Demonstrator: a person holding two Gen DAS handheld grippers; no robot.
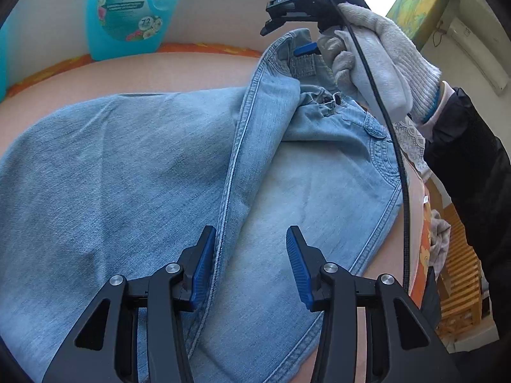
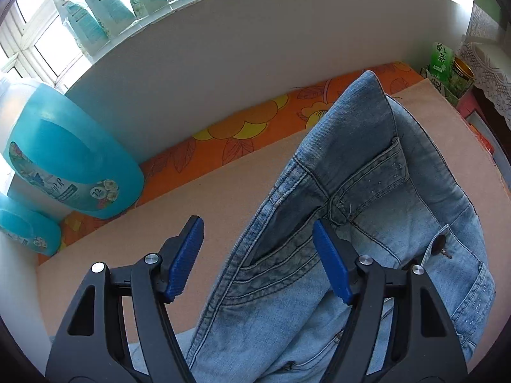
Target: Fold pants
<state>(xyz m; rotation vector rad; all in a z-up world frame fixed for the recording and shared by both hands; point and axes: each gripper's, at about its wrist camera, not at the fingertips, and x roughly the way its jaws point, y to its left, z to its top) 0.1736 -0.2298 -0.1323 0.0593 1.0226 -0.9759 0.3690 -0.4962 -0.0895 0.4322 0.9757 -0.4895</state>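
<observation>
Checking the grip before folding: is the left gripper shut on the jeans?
No, the left gripper is open, its fingers apart over the jeans.

Faded, matt denim pants (image 1: 127, 166) with raised stitched seams lie on a smooth, matt tabletop (image 2: 204, 198). At upper left, a glossy teal plastic detergent bottle (image 1: 127, 9); upper right, a coarse knit glove (image 1: 383, 63).

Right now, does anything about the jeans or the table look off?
Nothing spilled or damaged that I can see. The jeans are only half folded: the waistband end stands up in a peak instead of lying flat. Both the left tongs and the right tongs are open.
</observation>
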